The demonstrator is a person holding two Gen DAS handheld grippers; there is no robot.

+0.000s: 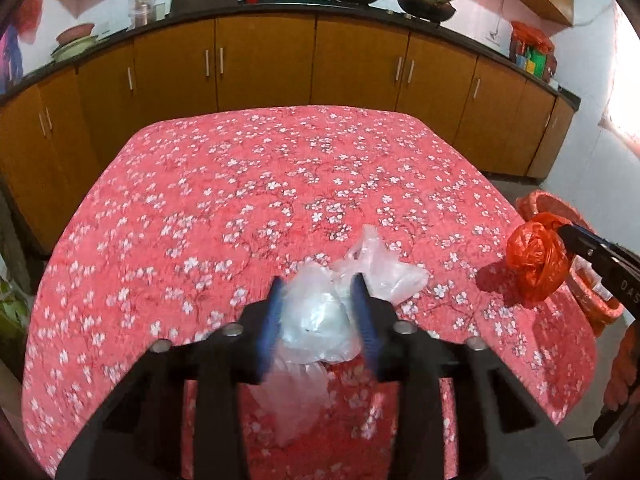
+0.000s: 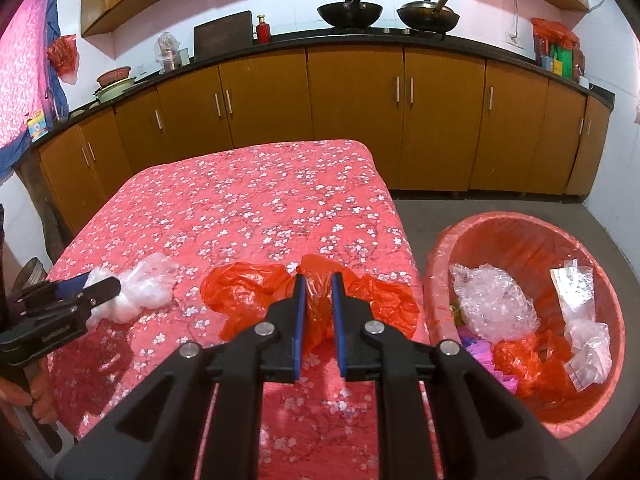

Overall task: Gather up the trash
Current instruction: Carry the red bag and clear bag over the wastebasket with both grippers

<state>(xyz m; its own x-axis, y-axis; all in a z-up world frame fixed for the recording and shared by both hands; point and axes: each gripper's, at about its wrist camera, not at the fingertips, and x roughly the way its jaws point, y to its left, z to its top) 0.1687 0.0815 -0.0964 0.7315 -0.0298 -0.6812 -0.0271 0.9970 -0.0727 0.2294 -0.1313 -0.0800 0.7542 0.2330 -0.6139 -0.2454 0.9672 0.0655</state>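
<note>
A crumpled clear plastic bag (image 1: 316, 320) lies at the near side of the table, and my left gripper (image 1: 318, 284) is shut on it, blue pads pressing both sides. The right wrist view shows the same bag (image 2: 148, 284) in the left gripper (image 2: 106, 286) at the table's left edge. My right gripper (image 2: 319, 284) is shut on a red plastic bag (image 2: 248, 284), which spreads out over the table's near right corner. From the left wrist view, that red bag (image 1: 536, 260) hangs bunched from the right gripper (image 1: 560, 229).
A round bin (image 2: 520, 218) lined in red stands on the floor right of the table, holding several plastic scraps. A red floral cloth (image 1: 280, 180) covers the table. Brown cabinets (image 2: 352, 112) with woks on the counter run along the far wall. A hand (image 2: 40, 400) shows at lower left.
</note>
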